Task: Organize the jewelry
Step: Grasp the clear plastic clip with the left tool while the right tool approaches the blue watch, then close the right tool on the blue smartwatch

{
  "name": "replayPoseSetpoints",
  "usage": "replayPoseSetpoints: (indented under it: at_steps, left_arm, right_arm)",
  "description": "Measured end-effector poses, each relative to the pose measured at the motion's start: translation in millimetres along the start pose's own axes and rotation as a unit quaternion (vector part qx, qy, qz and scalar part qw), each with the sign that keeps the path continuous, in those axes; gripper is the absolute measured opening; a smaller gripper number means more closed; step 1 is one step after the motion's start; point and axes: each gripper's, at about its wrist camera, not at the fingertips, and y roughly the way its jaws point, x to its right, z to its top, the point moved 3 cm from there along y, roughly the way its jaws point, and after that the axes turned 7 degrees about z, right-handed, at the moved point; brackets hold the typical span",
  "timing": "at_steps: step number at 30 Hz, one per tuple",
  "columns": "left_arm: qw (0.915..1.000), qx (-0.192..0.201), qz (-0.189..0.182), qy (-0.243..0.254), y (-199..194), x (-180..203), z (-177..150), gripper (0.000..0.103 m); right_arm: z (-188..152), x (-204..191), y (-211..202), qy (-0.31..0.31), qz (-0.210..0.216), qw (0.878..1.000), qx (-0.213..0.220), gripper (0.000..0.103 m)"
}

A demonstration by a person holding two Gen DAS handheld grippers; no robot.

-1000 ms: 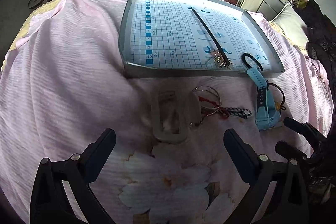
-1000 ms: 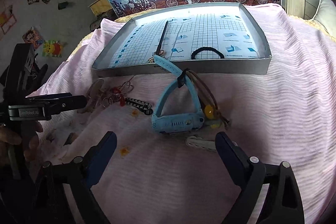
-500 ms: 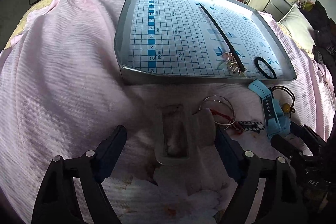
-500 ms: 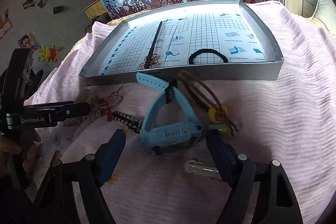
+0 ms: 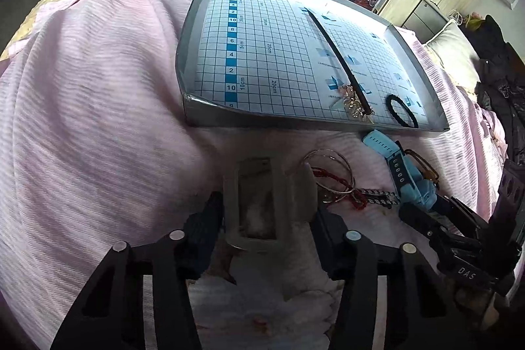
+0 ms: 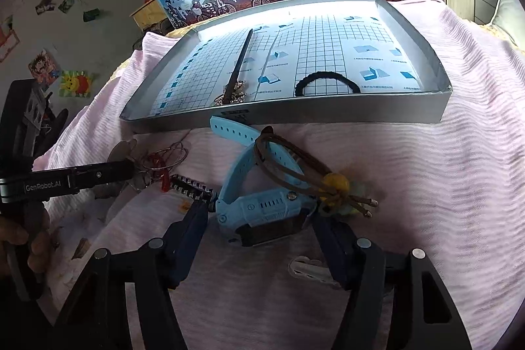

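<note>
**Both grippers down around pieces on the pink cover**

We have the left gripper (image 5: 267,218) low on the pink cover (image 5: 98,120), its jaws partly open with one on each side of a grey clip (image 5: 259,202). The jaws sit just beside the clip's edges; we cannot tell whether they press it yet. Just right of the clip lie thin wire rings (image 5: 329,173) with a red cord (image 5: 357,202) threaded through, and a studded band (image 5: 380,195) runs from them toward the blue watch (image 5: 403,173).

Our right gripper (image 6: 259,227) is likewise partly open, its jaws flanking the body of the watch (image 6: 262,209), close to it on both sides but not clearly clamped. A brown cord (image 6: 288,163) with a yellow bead (image 6: 334,182) is looped over the watch strap and trails off to the right. A pale hair clip (image 6: 308,268) lies on the cover just behind the right jaw. The watch strap's free end rests against the near wall of the tray (image 6: 328,117).

The tray sits at the far side of the cover, lined with gridded paper. In it we see a dark strap (image 6: 241,64) lying lengthwise, a gold charm (image 6: 234,94) at its near end, and a black hair tie (image 6: 326,81) near the front wall. Fingers (image 6: 32,251) of the hand on the left gripper show at the edge of the right view.
</note>
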Motion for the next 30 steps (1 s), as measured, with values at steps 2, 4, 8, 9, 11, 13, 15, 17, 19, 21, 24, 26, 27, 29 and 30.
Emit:
replayPoseSetpoints:
  at_steps: [2,4,8,9,11,13,15,17,19,21,24,26,27,29,30]
  left_arm:
    - [1.0,0.002,-0.002,-0.005,-2.1,-0.8,0.1,0.043]
    - [0.9999,0.004,-0.006,-0.01,-2.5,-0.9,1.2,0.043]
    - [0.9992,0.0,-0.023,-0.032,-7.4,-7.1,-0.2,0.043]
    - [0.9991,0.002,-0.023,-0.035,-9.5,-7.6,0.0,0.043]
    - [0.9991,0.008,-0.022,-0.035,-14.3,-7.2,0.4,0.043]
    - [0.999,0.012,-0.028,-0.034,-19.3,-6.3,-0.3,0.043]
    - [0.9987,0.013,-0.037,-0.034,-22.5,-4.2,-0.8,0.043]
    - [0.9984,0.014,-0.045,-0.032,-24.7,-1.7,-1.7,0.043]
    - [0.9981,0.015,-0.052,-0.03,-26.1,1.2,-1.8,0.043]
    - [0.9977,0.018,-0.058,-0.029,-27.2,3.8,-1.0,0.043]
    - [0.9971,0.024,-0.066,-0.03,-29.9,5.3,0.2,0.043]
    - [0.9967,0.027,-0.07,-0.03,-30.8,6.3,0.9,0.043]
    - [0.9967,0.028,-0.07,-0.029,-30.8,7.3,1.1,0.043]
    - [0.9969,0.028,-0.069,-0.026,-30.8,8.3,0.8,0.043]
    - [0.9969,0.027,-0.069,-0.025,-30.6,8.7,0.8,0.043]
  right_arm:
    - [0.3,0.4,-1.3,0.004,0.003,1.0,0.004,0.055]
    - [0.1,2.3,-2.4,0.013,0.014,1.0,0.007,0.055]
    - [-1.2,1.2,-3.2,0.016,0.027,0.999,0.01,0.055]
    - [-1.1,-0.1,-3.2,0.015,0.031,0.999,0.011,0.055]
    - [-1.2,-2.8,-3.5,0.013,0.039,0.999,0.012,0.055]
    - [-1.5,-6.2,-3.7,0.01,0.047,0.999,0.011,0.055]
    - [-1.5,-10.4,-4.4,0.013,0.065,0.998,0.01,0.055]
    - [-1.5,-14.3,-5.9,0.017,0.083,0.996,0.01,0.054]
    - [-0.5,-17.5,-8.2,0.021,0.096,0.995,0.012,0.054]
    - [1.3,-19.8,-12.6,0.022,0.099,0.995,0.021,0.054]
    - [4.3,-23.3,-19.4,0.019,0.102,0.994,0.035,0.054]
    - [4.6,-23.8,-19.8,0.018,0.102,0.994,0.037,0.054]
    - [4.0,-23.6,-18.4,0.018,0.101,0.994,0.034,0.054]
    - [1.0,-22.4,-15.5,0.019,0.1,0.994,0.027,0.054]
    - [-0.3,-22.9,-14.4,0.018,0.1,0.995,0.024,0.054]
